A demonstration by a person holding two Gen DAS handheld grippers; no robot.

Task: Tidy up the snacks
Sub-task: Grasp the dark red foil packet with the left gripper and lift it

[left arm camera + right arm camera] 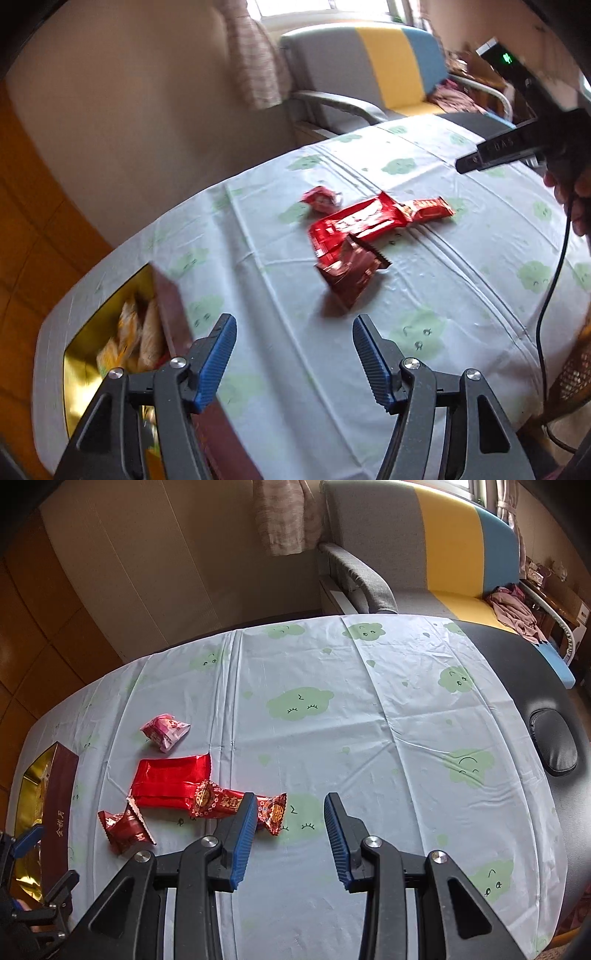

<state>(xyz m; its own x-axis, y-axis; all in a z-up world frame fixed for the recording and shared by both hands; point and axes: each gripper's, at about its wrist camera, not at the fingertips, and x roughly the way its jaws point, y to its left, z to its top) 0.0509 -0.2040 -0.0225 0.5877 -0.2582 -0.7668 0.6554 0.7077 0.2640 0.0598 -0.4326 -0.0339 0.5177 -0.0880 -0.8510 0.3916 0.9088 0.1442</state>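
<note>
Several red snack packets lie on the cloud-print tablecloth (332, 716): a large flat red pack (354, 225) (170, 781), a dark red wrapped bar (351, 271) (125, 827), a long red candy with gold print (428, 208) (236, 806), and a small pink-red packet (321, 199) (166, 731). A maroon box with gold lining (110, 332) (55, 812) at the table's left end holds yellow snack bags (136, 336). My left gripper (293, 325) is open and empty, just short of the dark red bar. My right gripper (290, 801) is open and empty, its left finger overlapping the long candy.
A grey, yellow and blue armchair (436, 554) stands behind the table. A black padded surface (524, 686) extends past the cloth on the right. The right gripper's body and a hand show at the right edge of the left wrist view (517, 147).
</note>
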